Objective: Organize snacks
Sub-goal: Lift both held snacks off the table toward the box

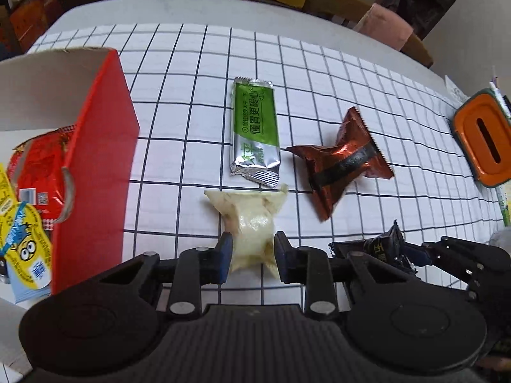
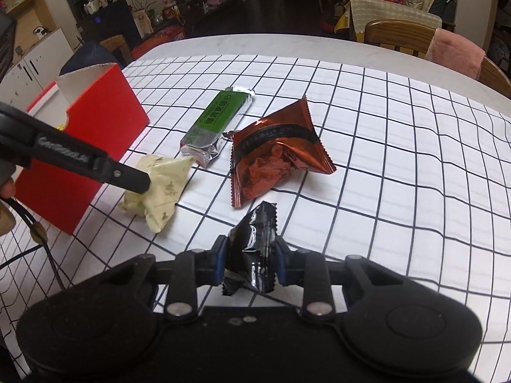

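Left wrist: left gripper [image 1: 250, 257] clamps cream packet [image 1: 252, 220]; right gripper [image 2: 249, 260] clamps black packet [image 2: 255, 242]. Lift both clear, then release over box [image 1: 95, 146] leftward.

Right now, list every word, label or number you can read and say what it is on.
"健胃更暖心": green packet, the rest of its print too small.
"GenRobot.AI" or close, blurred: arm of the left gripper.
Black packet in the right gripper: gold characters, unreadable.
Brown packet: band text too small.
Red packet and yellow packet in the red box: barcode and print blurred.
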`<state>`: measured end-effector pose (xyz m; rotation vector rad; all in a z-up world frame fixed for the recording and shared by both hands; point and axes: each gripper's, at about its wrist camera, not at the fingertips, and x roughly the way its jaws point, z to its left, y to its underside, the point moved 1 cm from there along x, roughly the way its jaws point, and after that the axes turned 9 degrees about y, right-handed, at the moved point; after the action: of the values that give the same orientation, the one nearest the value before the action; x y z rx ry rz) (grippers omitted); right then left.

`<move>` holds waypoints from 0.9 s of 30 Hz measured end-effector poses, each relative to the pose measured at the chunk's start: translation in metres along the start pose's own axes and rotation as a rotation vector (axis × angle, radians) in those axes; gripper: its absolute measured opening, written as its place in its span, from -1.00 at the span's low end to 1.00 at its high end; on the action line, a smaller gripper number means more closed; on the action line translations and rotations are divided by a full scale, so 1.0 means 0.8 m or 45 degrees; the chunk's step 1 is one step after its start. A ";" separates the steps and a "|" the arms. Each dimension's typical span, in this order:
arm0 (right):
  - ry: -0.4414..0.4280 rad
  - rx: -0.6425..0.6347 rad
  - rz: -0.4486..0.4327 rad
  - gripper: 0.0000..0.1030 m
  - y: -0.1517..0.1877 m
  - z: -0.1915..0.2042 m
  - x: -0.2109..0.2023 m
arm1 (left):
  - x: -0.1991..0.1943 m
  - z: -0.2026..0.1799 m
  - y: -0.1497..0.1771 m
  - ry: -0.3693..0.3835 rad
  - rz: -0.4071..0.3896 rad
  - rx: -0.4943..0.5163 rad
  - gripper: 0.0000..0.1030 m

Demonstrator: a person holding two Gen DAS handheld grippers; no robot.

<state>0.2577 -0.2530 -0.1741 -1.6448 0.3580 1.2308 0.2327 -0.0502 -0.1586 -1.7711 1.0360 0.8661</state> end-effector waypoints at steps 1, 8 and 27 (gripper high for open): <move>0.002 0.003 -0.002 -0.48 0.002 0.000 -0.003 | -0.005 -0.001 0.002 0.000 -0.006 0.008 -0.48; -0.005 0.056 -0.036 -0.50 0.016 0.002 -0.031 | -0.013 0.000 0.007 0.010 -0.013 0.050 -0.54; 0.000 0.295 -0.093 -0.53 0.058 -0.003 -0.091 | 0.059 -0.005 -0.015 -0.105 0.058 0.041 0.17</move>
<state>0.1936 -0.2985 -0.1375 -1.4466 0.4206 1.0918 0.2632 -0.0646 -0.1939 -1.6767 1.0348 0.9378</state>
